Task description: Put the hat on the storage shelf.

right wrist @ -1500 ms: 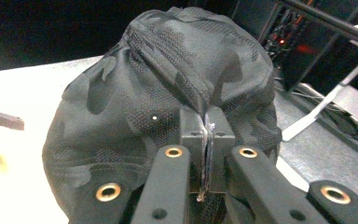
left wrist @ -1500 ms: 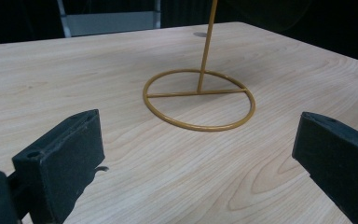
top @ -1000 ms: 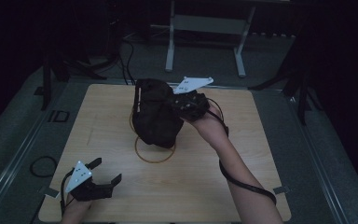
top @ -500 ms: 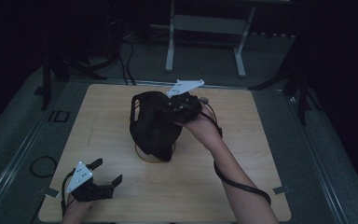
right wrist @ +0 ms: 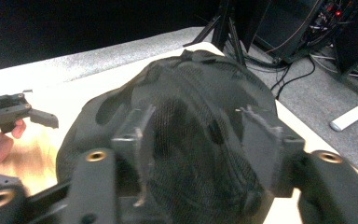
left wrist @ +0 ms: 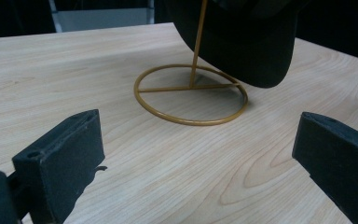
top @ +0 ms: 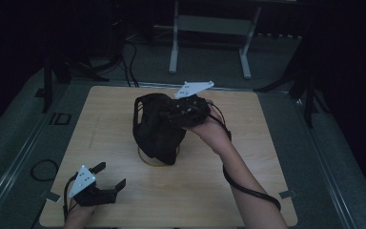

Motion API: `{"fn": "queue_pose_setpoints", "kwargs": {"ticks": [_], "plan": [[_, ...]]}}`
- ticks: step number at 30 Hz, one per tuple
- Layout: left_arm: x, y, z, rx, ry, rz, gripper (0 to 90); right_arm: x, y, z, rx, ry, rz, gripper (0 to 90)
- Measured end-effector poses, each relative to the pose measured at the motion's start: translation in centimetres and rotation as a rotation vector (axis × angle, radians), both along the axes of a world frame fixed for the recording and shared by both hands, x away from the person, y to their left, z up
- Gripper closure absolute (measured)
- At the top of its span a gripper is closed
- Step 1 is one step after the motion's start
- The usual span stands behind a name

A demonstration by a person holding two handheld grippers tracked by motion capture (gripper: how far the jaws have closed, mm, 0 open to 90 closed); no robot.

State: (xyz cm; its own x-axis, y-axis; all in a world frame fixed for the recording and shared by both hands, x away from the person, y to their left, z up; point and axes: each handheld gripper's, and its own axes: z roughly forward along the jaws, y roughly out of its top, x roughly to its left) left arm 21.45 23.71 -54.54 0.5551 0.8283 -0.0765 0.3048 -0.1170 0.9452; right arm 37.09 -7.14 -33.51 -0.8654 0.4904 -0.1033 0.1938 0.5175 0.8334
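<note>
A black mesh cap [top: 156,130] hangs over a thin gold wire stand [top: 148,162] in the middle of the wooden table [top: 100,119]. My right gripper [top: 170,112] reaches in from the right, and its jaws press into the cap's crown [right wrist: 191,107], with mesh bunched between them [right wrist: 198,135]. In the left gripper view the stand's ring and post [left wrist: 191,93] rise into the cap's lower edge [left wrist: 242,42]. My left gripper [top: 108,177] rests at the table's front left, open [left wrist: 200,154] with nothing between its jaws, and it faces the stand. It also appears far off in the right gripper view [right wrist: 14,112].
Dark grey floor surrounds the table. A white-legged frame [top: 209,28] stands behind the far edge and cables [top: 124,52] trail at the back left. Bare wood lies to the left and right of the stand.
My right gripper and the cap have shifted slightly left and down over the stand. The left gripper has stayed where it was.
</note>
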Motion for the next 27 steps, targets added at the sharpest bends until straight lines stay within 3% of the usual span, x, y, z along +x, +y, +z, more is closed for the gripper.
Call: {"fn": "queue_pose_setpoints", "kwargs": {"ticks": [7,13,18,20,27], "plan": [[0.0,-0.2,-0.1,0.009,0.003,-0.003,2.5,-0.2,-0.8,-0.3,-0.006,0.005,-0.005,29.0],[0.0,-0.2,-0.2,0.01,0.007,-0.004,2.5,-0.8,-1.9,-0.5,0.036,0.022,0.009,25.4],[0.0,-0.2,-0.2,0.009,0.011,-0.007,2.5,-1.5,-3.1,-1.0,0.052,0.032,0.026,13.7],[0.0,-0.3,-0.3,0.014,0.012,-0.009,2.5,-1.7,-3.8,-1.3,0.079,0.041,0.022,13.6],[0.0,-0.4,-0.3,0.009,0.015,-0.016,2.5,-1.9,-5.7,-2.8,0.086,0.036,-0.006,13.3]]}}
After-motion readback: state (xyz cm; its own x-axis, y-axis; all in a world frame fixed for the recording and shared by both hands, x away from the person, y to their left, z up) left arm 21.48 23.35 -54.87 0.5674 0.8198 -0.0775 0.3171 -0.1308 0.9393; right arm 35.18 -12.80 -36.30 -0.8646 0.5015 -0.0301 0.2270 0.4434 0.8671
